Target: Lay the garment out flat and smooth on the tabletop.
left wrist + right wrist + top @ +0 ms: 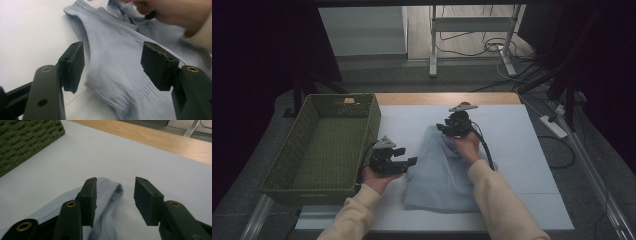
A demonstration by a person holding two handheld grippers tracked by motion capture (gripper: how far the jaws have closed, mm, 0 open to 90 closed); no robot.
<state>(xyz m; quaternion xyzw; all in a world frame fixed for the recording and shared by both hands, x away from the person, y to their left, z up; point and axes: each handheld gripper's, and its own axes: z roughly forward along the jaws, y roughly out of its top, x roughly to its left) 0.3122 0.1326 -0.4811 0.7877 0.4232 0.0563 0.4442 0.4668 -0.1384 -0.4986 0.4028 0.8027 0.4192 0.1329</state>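
A light blue knitted sleeveless top lies crumpled on the white table cover. My left gripper rests at the top's left edge with its jaws open. In the left gripper view the ribbed armhole edge of the top lies ahead between the jaws of that gripper, and neither pad presses on it. My right gripper hovers at the top's far end. Its jaws stand apart, with a strap of the top lying against the left pad and not pinched.
A green woven basket stands at the table's left side, its corner close by in the right gripper view. A wooden strip runs along the far table edge. The right hand crosses the left gripper view's upper right.
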